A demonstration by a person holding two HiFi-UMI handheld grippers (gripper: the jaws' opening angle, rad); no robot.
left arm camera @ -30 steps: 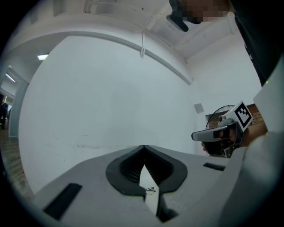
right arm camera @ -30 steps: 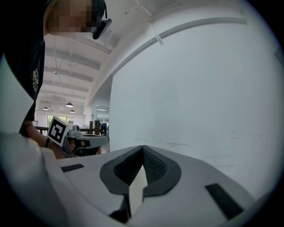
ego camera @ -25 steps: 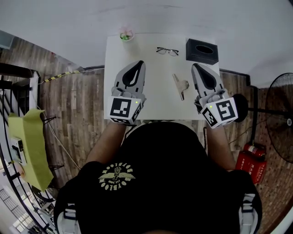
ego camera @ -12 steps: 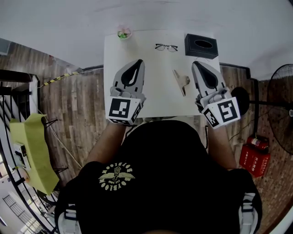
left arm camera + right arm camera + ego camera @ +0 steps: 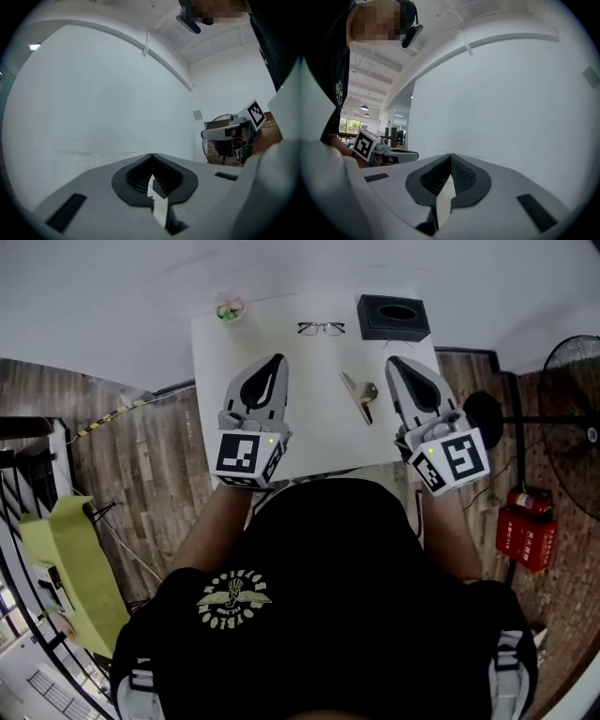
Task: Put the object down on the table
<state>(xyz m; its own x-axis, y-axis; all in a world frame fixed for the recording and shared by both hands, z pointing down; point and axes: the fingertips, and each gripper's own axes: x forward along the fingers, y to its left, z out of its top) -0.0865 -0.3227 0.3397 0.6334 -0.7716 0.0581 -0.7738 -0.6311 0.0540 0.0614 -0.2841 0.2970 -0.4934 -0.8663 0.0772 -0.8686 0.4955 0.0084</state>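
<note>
A yellow-green sheet (image 5: 70,559) hangs over a rack on the wooden floor at the far left, well apart from the white counter (image 5: 314,432). On the counter's far left corner stands a small pot (image 5: 228,308) with something green and pink in it.

Just right of that, over the counter's left half, the left claw (image 5: 277,359) points away from the person. In the left gripper view its jaws meet at the tips (image 5: 151,154) with nothing between them: closed and empty.

A pair of glasses (image 5: 321,328) lies at the far edge near the middle.

Nearer the person and a little right of the glasses, a pale clip-like object (image 5: 359,395) lies flat on the counter. It sits between the two claws, closer to the right one, and neither claw touches it.

The right claw (image 5: 392,362) hovers over the counter's right edge, also pointing away. In the right gripper view its jaws are pressed together (image 5: 451,155), holding nothing.

A black box (image 5: 394,317) with an oval opening on top sits at the far right corner, beyond the right claw.

Off the counter to the right stand a floor fan (image 5: 574,362) and a red canister (image 5: 527,536).
</note>
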